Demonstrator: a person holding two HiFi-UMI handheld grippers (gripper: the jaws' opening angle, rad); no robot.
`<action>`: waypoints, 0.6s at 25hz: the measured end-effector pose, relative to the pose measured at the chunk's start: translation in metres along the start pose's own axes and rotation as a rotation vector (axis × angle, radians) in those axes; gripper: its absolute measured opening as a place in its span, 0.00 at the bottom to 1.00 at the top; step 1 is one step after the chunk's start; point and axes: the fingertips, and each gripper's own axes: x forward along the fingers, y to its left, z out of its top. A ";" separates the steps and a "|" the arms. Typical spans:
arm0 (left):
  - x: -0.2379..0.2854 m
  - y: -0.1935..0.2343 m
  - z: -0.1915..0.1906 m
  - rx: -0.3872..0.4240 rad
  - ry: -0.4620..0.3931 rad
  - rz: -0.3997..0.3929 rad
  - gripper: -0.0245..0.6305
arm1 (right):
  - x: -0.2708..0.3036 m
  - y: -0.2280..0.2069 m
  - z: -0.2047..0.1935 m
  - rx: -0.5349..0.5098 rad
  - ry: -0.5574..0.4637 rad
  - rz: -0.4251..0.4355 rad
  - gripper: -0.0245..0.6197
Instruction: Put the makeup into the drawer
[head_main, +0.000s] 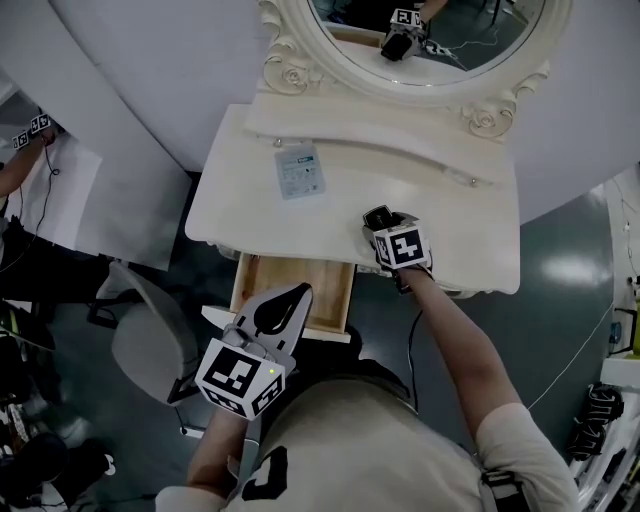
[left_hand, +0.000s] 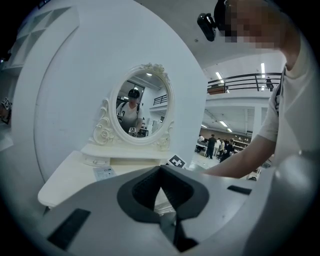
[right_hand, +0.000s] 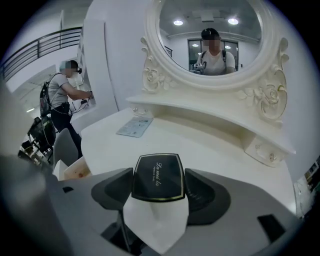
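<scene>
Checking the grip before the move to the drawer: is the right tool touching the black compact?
Touching. The right gripper view shows the right tool closed on the black compact, a pad pressed against each side.

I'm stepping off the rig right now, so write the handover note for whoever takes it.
Left gripper: shut, holding nothing, over the front of the open drawer.
Right gripper: shut on the black compact, over the table near its front edge.
Drawer: pulled out under the table's left half.
Done: drawer open, compact gripped.
Left: carry the compact to the drawer and release it inside; closing the drawer probably follows.
A leaflet lies on the table; it doesn't look like makeup.
</scene>
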 end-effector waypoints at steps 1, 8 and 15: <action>-0.001 -0.001 0.001 0.000 -0.005 -0.005 0.12 | -0.005 0.003 0.003 -0.016 -0.008 0.003 0.53; -0.010 0.001 0.003 0.000 -0.034 -0.024 0.12 | -0.029 0.030 0.011 -0.080 -0.044 0.017 0.53; -0.029 0.016 0.004 -0.004 -0.063 0.014 0.12 | -0.043 0.064 0.017 -0.073 -0.071 0.086 0.53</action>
